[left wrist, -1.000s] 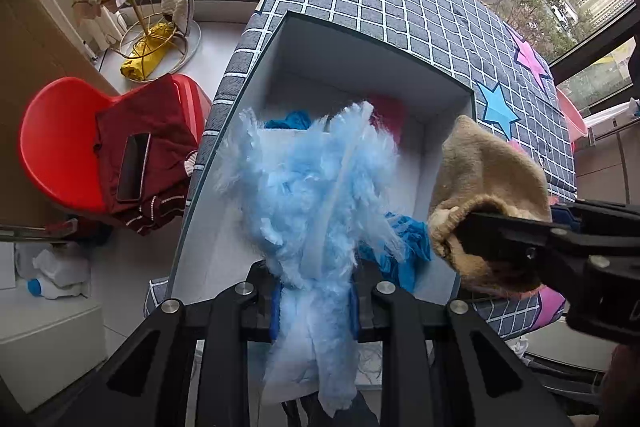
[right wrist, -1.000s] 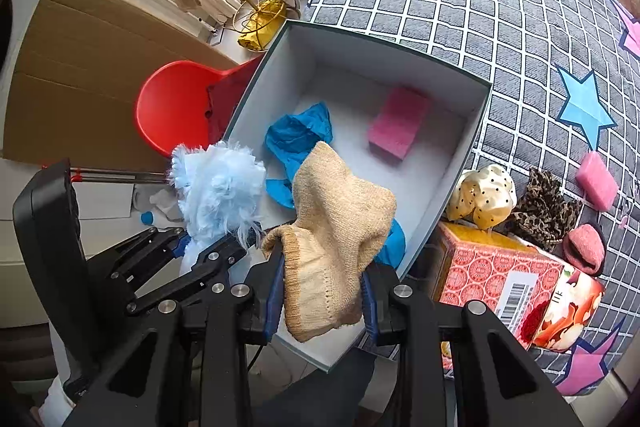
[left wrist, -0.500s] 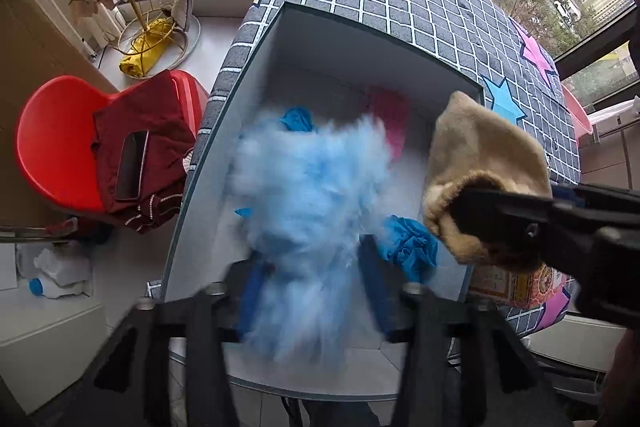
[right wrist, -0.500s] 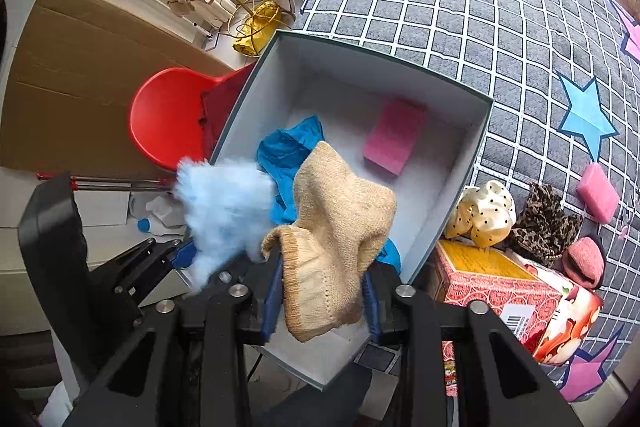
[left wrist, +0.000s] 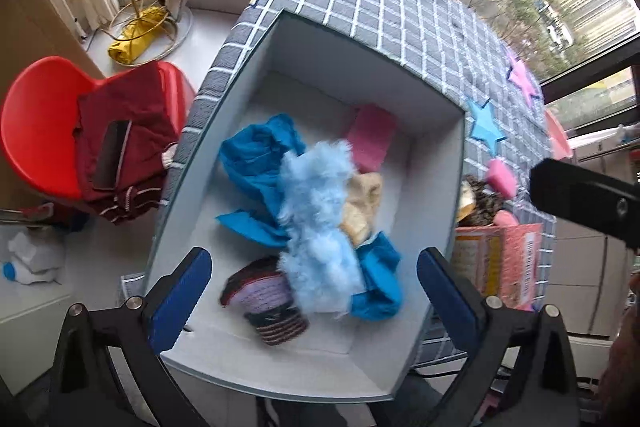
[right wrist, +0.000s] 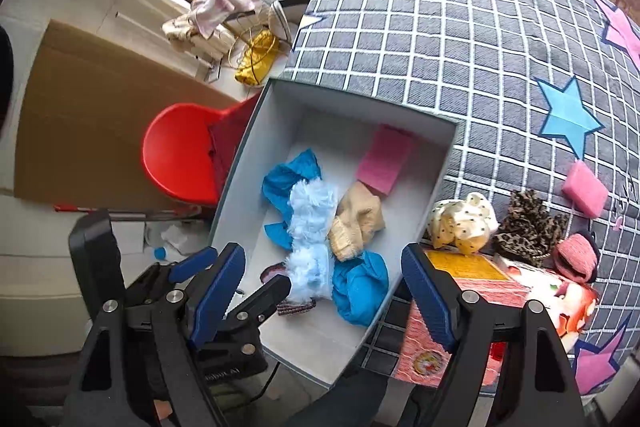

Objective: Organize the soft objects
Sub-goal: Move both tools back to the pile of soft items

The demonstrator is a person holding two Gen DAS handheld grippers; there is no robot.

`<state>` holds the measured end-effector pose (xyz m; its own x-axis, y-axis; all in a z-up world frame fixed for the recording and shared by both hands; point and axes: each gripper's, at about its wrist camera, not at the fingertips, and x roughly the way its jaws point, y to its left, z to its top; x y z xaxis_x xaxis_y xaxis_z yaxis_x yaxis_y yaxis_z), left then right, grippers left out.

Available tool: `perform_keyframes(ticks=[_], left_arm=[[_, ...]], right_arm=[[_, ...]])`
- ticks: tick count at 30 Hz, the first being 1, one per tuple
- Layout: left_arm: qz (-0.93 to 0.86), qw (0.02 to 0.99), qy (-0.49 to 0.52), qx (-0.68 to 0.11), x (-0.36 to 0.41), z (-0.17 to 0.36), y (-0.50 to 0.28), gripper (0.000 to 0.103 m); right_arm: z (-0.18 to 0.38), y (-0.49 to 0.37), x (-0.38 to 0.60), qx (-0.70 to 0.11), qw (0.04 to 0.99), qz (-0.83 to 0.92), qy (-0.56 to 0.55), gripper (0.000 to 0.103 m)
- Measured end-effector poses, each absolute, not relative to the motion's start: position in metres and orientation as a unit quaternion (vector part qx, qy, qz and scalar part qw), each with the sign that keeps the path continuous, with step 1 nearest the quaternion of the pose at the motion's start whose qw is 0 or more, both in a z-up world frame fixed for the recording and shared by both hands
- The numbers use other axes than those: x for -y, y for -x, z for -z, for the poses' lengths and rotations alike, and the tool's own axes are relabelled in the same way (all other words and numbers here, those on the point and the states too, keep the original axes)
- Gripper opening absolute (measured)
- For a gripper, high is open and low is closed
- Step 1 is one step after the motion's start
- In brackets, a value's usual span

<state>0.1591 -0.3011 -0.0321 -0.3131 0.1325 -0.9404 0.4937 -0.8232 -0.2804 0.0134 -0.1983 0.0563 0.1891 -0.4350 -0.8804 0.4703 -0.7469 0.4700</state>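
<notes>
A white open box (left wrist: 436, 187) (right wrist: 252, 171) sits at the edge of the checked table. Inside lie a fluffy light-blue piece (left wrist: 320, 223) (right wrist: 312, 227), a tan knit sock (left wrist: 362, 207) (right wrist: 356, 223), blue cloth (left wrist: 256, 163) (right wrist: 360, 287), a pink sponge (left wrist: 372, 139) (right wrist: 384, 159) and a striped knit item (left wrist: 268, 303). My left gripper (left wrist: 316, 299) is open and empty above the box's near end. My right gripper (right wrist: 324, 299) is open and empty beside it.
On the table right of the box are a dotted cream scrunchie (right wrist: 464, 223), a leopard scrunchie (right wrist: 528, 227), a pink knit piece (right wrist: 576, 255), a pink sponge (right wrist: 584, 187) and a red printed carton (right wrist: 480, 291). A red chair (left wrist: 40, 131) with dark red clothes stands left.
Both grippers have opened. The fluffy blue piece and the tan sock have dropped from them into the box.
</notes>
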Motion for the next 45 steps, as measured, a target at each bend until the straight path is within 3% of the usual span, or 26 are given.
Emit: perform_keyframes(ticks=[9, 16, 30, 31, 32, 33, 45], left_arm=[[0.766, 0.094, -0.574, -0.274, 0.282, 0.018, -0.141, 0.103], [0.764, 0.081, -0.587, -0.256, 0.256, 0.012, -0.126, 0.103], [0.755, 0.074, -0.613, -0.221, 0.204, 0.002, -0.088, 0.103], [0.754, 0.074, -0.614, -0.219, 0.201, 0.002, -0.085, 0.103], [0.754, 0.074, -0.616, -0.217, 0.198, 0.001, -0.082, 0.103], [0.753, 0.074, -0.618, -0.213, 0.193, 0.0, -0.078, 0.103], [0.745, 0.073, -0.638, -0.177, 0.154, 0.001, -0.035, 0.103]], right_arm=[[-0.056, 0.036, 0.115, 0.032, 0.272, 0.675, -0.685, 0.082], [-0.012, 0.06, 0.037, 0.068, 0.173, 0.671, -0.718, 0.082], [0.067, 0.092, -0.027, 0.122, 0.089, 0.645, -0.749, 0.082], [0.072, 0.096, -0.027, 0.126, 0.087, 0.646, -0.748, 0.084], [0.077, 0.101, -0.025, 0.132, 0.084, 0.646, -0.747, 0.1], [0.082, 0.104, -0.023, 0.136, 0.081, 0.647, -0.746, 0.103], [0.135, 0.131, 0.004, 0.114, 0.062, 0.641, -0.756, 0.103]])
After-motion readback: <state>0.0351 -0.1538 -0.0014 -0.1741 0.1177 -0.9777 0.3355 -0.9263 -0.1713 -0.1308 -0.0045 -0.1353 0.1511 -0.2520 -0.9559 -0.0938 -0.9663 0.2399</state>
